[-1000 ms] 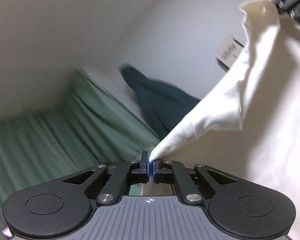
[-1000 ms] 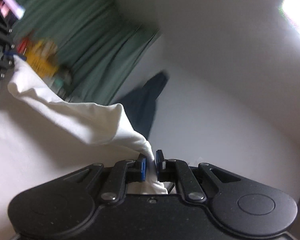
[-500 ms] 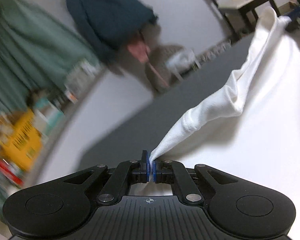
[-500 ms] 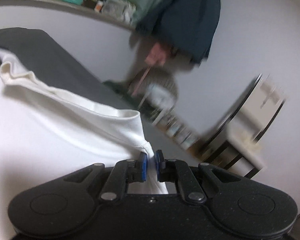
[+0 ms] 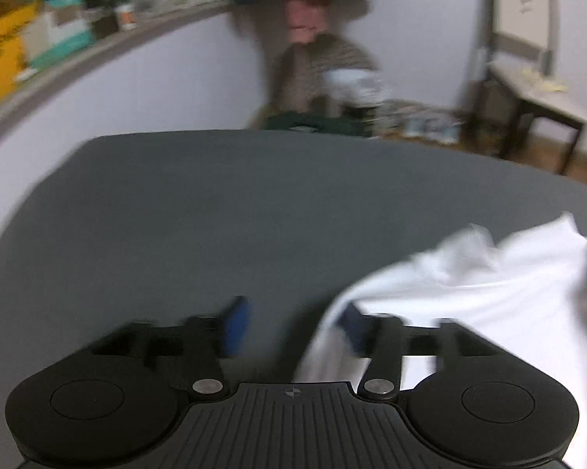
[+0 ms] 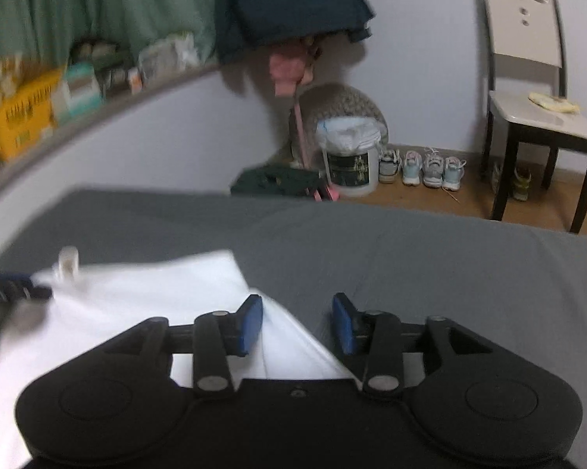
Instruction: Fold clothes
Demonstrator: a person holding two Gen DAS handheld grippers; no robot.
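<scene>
A white garment [image 6: 145, 305] is seen lying on a dark grey bed surface [image 6: 430, 265]; in the right wrist view it is spread to the left and below, with a folded edge running up between the blue pads of the right gripper [image 6: 297, 324]. The jaws of that gripper are opening; the cloth passes between them, close beside the left pad, but no pad is seen pressing on it. At the far left of the same view the tip of the other tool is glimpsed at the cloth's corner, beside a small pale tag.

In the left wrist view the white garment [image 5: 488, 297] is bunched at the lower right of the grey bed surface [image 5: 254, 215]; the left gripper [image 5: 293, 328] is shown with its jaws opening, the pads well apart; the right pad is draped and partly hidden by cloth, while the left pad stands over bare grey; the picture is blurred, so contact at the right pad cannot be told for certain.

Beyond the bed a white bucket [image 6: 352, 164], a row of shoes [image 6: 422, 166], a chair [image 6: 535, 97], a dark hanging coat [image 6: 285, 4] and a cluttered shelf [image 6: 59, 97] under a green curtain [image 6: 78, 4] are seen.
</scene>
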